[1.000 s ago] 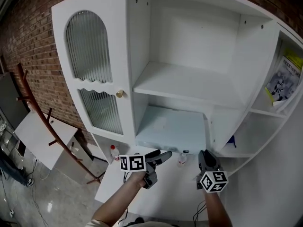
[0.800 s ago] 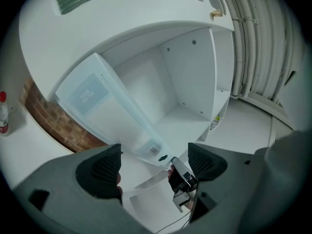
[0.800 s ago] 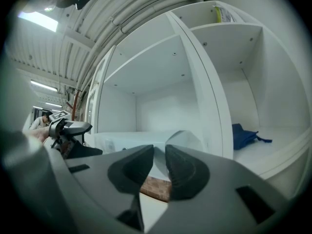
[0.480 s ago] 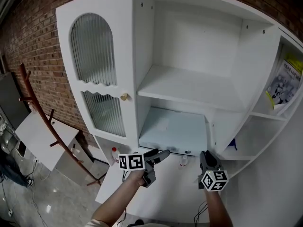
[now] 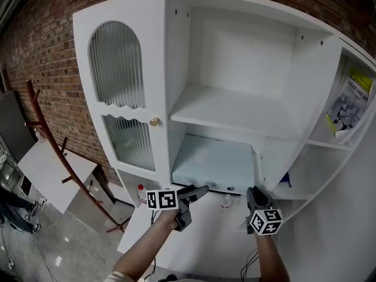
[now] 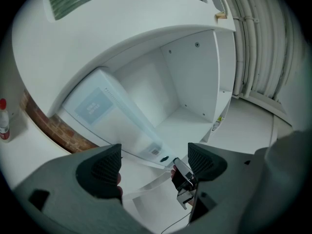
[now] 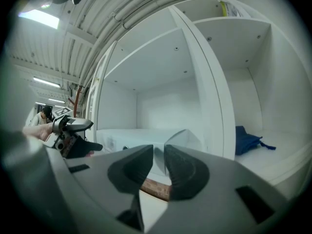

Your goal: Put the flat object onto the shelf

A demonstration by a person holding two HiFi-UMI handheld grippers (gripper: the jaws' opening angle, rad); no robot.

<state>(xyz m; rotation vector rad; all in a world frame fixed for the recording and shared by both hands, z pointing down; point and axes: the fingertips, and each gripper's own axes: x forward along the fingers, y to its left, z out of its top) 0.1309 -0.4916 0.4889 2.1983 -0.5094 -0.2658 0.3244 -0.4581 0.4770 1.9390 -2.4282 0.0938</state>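
1. We see the flat object (image 5: 214,163), a pale blue slab, lying tilted in the cabinet's lower compartment, under the shelf (image 5: 235,107). Its far side is raised and its near edge hangs over the back edge of the worktop (image 5: 205,239).
2. The right gripper (image 5: 254,194) is over the worktop's middle, towards its right edge, at the slab's near right corner. In the right gripper view we find the right gripper (image 7: 158,167) with its jaws drawn close together on that corner of the flat object (image 7: 141,135), whose pale edge fills the narrow gap.
3. The left gripper (image 5: 197,195) hovers over the middle of the worktop, just below the slab's near edge. In the left gripper view the left gripper (image 6: 153,162) has its jaws spread wide with nothing held. The flat object (image 6: 97,106) is beyond them, and the right gripper (image 6: 183,179) shows between them.
4. A small red-capped bottle (image 5: 141,191) stands near the worktop's back left corner. A second small bottle (image 5: 225,200) stands at the back edge, between the two grippers.
5. A blue cloth (image 7: 246,140) lies in the compartment past the worktop's right edge.
6. Above the left edge we note the ribbed glass door (image 5: 114,69) with its brass knob (image 5: 154,121).
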